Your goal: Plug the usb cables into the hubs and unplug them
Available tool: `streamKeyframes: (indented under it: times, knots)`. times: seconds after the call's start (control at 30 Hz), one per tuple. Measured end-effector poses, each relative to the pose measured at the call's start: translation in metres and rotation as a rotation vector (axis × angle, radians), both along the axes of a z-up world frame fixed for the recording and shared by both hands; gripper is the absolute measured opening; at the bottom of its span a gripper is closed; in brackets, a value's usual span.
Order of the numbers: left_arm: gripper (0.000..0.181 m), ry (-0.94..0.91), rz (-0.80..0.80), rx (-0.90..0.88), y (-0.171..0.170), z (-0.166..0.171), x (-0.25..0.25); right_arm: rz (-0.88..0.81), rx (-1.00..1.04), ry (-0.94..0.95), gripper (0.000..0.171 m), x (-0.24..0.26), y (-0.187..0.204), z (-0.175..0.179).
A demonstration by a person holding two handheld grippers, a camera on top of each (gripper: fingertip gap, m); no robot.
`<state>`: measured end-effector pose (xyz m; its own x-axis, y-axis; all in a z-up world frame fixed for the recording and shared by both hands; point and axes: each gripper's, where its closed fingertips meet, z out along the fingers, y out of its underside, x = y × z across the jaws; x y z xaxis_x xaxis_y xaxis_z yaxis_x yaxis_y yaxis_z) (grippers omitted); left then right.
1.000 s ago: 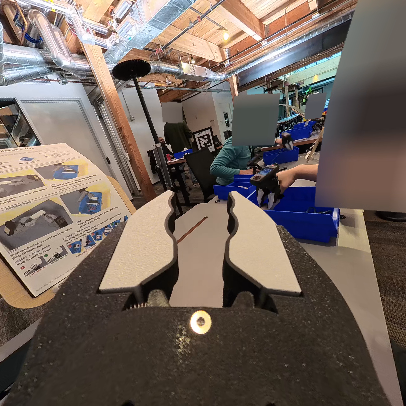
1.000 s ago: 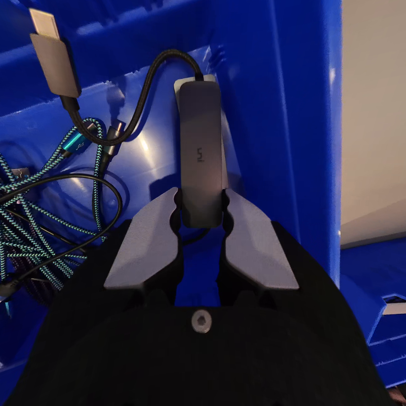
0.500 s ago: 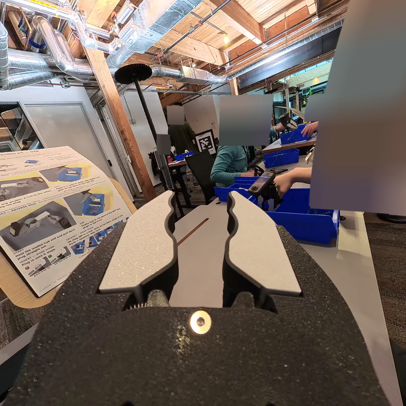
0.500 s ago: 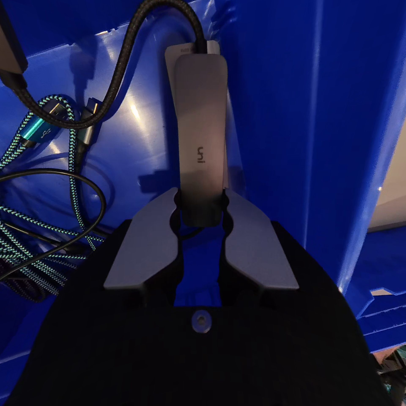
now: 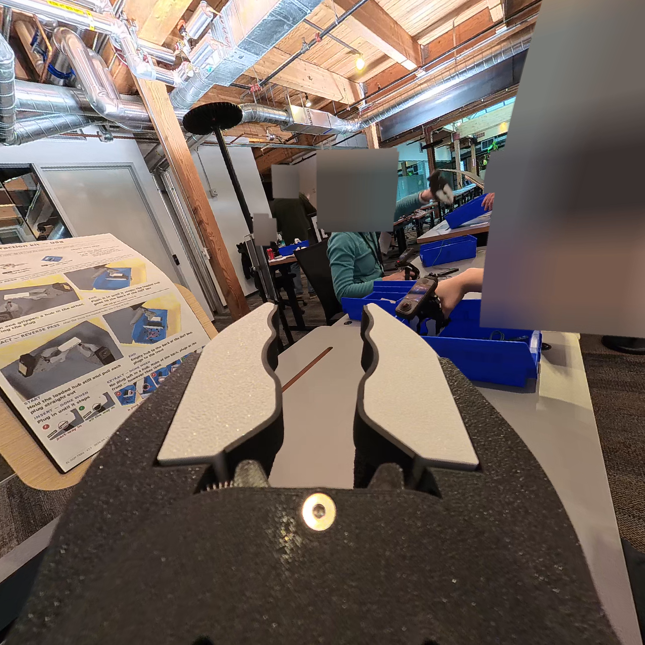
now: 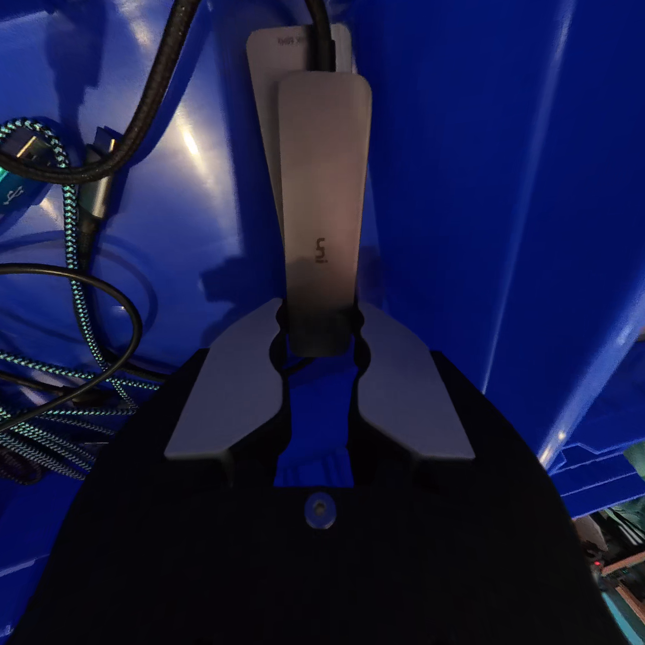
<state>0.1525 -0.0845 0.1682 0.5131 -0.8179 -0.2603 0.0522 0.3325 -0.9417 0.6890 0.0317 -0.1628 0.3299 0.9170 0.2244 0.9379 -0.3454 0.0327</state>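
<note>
My right gripper [image 6: 319, 316] is shut on the near end of a grey USB hub [image 6: 323, 181] inside a blue bin [image 6: 453, 174]. The hub's black braided cable [image 6: 153, 104] runs off its far end to the upper left. A second pale hub [image 6: 268, 69] lies under it on the bin floor. Teal braided USB cables [image 6: 75, 244] and a thin black cable [image 6: 115, 286] lie tangled at the left. My left gripper [image 5: 319, 323] is open and empty, held above a grey table [image 5: 314, 419], pointing across the room. The right gripper also shows in the left wrist view [image 5: 420, 307], in a blue bin [image 5: 488, 359].
An instruction sheet [image 5: 69, 331] on a wooden board stands to the left of my left gripper. More blue bins [image 5: 448, 249] sit on tables behind. Other people work at those tables. A wooden post [image 5: 188, 195] and a black pole stand behind. Left tips to right tips: about 65 cm.
My right gripper has lifted the hub's near end and moved closer in, so the hub fills more of the view and the pale hub beneath shows. The left gripper has stayed about still.
</note>
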Motion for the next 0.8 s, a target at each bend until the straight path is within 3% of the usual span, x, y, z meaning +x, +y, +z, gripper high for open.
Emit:
streamKeyframes:
  times: [0.5,0.8]
  knots:
    - [0.044,-0.024,-0.003,-0.008,-0.003,-0.001,-0.006,-0.035,0.093,-0.025,0.046,0.012,-0.001,0.023]
    - [0.044,-0.061,0.03,-0.047,0.003,-0.011,-0.027,-0.095,0.255,0.02,0.045,0.012,-0.021,0.087]
